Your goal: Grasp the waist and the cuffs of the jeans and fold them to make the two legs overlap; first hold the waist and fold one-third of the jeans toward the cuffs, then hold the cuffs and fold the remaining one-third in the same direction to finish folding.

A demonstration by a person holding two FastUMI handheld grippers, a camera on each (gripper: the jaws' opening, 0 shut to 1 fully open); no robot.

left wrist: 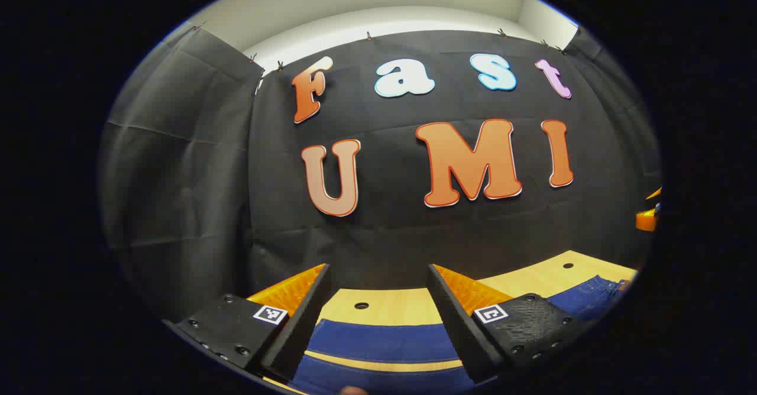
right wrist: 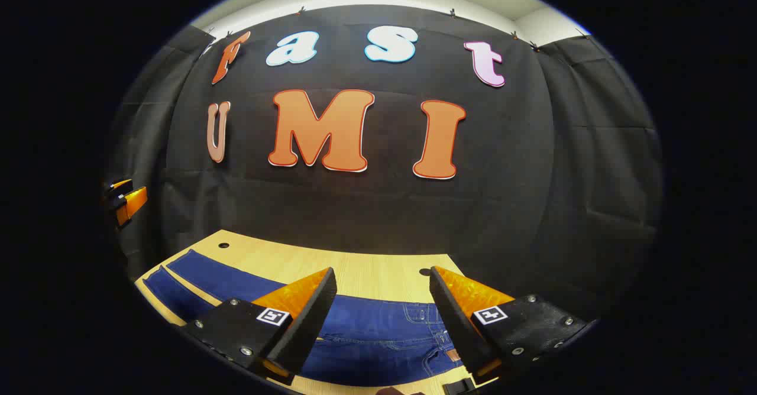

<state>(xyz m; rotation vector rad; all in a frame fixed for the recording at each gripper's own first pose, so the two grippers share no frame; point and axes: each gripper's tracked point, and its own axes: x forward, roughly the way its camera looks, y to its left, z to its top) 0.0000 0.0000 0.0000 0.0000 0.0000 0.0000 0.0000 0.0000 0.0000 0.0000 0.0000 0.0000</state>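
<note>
Spread wide above the table [right wrist: 331,268], the right gripper [right wrist: 383,312] is held open over the waist [right wrist: 414,318] of the jeans [right wrist: 366,339], nothing between its fingers. The left gripper [left wrist: 378,318] is likewise held open, over the two legs [left wrist: 378,342], which are laid flat and apart with bare wood between them. No fold is begun, it is judged: waist and cuffs must first be gripped. Nothing is seen in the way.

Recording booth: black cloth wall [right wrist: 366,206], wooden table [right wrist: 366,271] with holes.
</note>
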